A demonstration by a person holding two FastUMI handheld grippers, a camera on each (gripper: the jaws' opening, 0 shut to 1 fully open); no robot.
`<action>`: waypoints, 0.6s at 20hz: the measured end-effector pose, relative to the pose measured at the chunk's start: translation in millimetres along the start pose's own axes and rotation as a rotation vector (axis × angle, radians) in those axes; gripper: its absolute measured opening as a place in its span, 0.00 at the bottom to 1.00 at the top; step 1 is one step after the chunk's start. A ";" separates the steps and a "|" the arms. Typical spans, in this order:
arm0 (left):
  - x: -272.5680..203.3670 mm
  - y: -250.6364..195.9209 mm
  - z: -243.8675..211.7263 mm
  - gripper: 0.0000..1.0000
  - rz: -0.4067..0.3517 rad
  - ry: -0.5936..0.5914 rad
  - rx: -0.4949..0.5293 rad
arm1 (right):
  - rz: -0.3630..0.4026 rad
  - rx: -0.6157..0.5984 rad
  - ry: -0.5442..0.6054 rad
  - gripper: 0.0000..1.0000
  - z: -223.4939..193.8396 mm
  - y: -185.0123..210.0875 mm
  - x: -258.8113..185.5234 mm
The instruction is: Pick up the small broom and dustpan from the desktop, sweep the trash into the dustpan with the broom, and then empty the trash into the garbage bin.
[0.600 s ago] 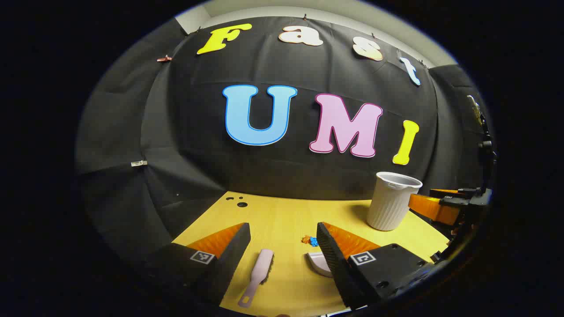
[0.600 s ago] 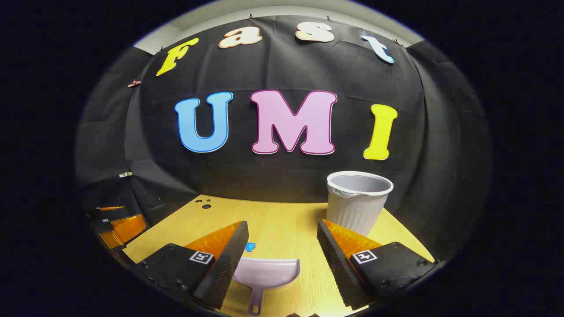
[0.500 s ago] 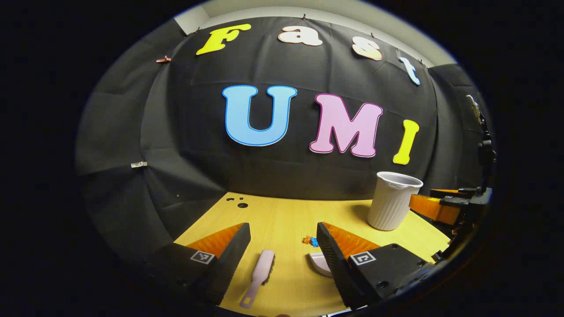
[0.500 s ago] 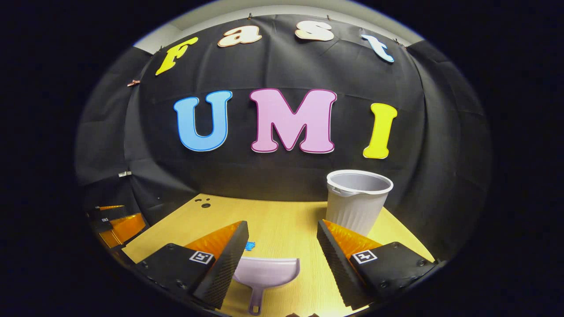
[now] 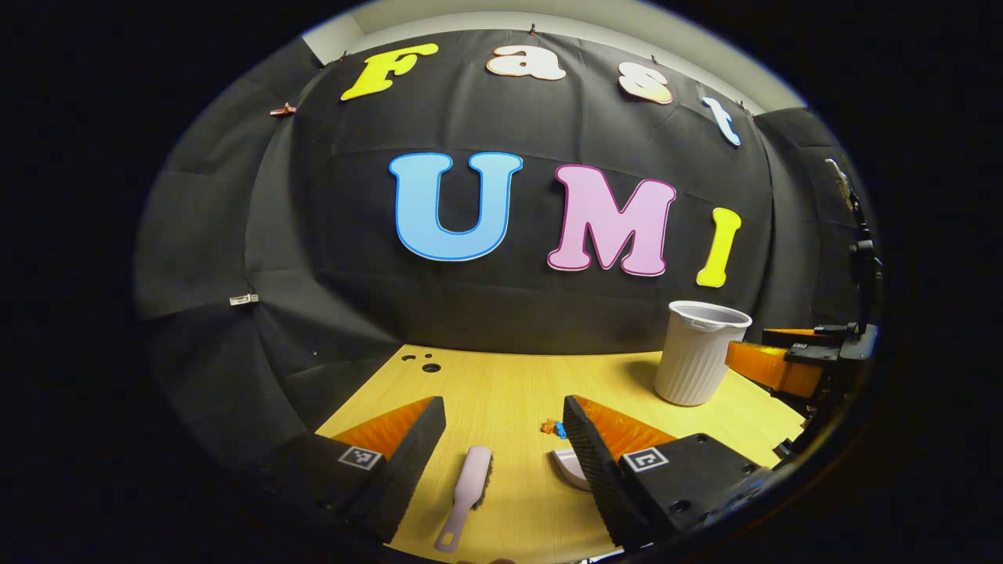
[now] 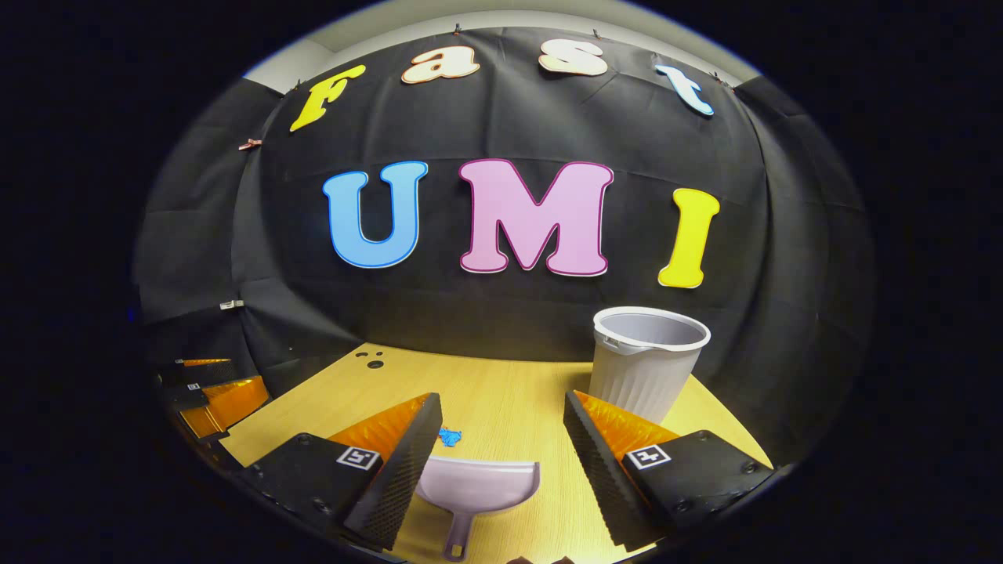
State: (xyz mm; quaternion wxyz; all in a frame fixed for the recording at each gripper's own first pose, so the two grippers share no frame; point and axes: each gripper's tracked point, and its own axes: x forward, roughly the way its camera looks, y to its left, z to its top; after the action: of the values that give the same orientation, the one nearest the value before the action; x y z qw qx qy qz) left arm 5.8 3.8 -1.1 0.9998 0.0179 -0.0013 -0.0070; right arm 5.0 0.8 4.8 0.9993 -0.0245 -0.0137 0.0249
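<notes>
Now the small broom [image 5: 468, 493] lies flat on the yellow desktop [image 5: 501, 384] at the bottom centre of my left gripper view, handle toward me, in the gap between my left gripper [image 5: 504, 423] fingers and untouched by them. That gripper hangs above the desk with its jaws spread wide, holding nothing. Right of the broom, a sliver of the dustpan [image 5: 570, 464] peeks out beside the right finger, and the bits of trash [image 5: 552, 428] sit just beyond it. The garbage bin [image 5: 700, 352] stands upright at the right of the frame, with my other gripper near it at the far right edge.

In my right gripper view the dustpan [image 6: 478, 489] lies low in the centre, its handle pointing toward me, between the parted fingers of my right gripper [image 6: 502, 423], which also grips nothing. A blue scrap of trash [image 6: 449, 436] lies just past the pan's left corner. The garbage bin [image 6: 649, 360] rises behind my right finger.
</notes>
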 end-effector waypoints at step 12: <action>16.0 22.3 -32.5 0.96 -0.007 0.097 0.000 | -0.007 0.001 0.024 0.98 -13.8 -6.6 -3.0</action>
State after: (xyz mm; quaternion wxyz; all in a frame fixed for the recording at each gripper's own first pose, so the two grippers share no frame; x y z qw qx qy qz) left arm 22.2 27.0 -32.8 0.9987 0.0184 0.0470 -0.0096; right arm 2.7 -6.6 -8.7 0.9995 -0.0243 -0.0017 0.0211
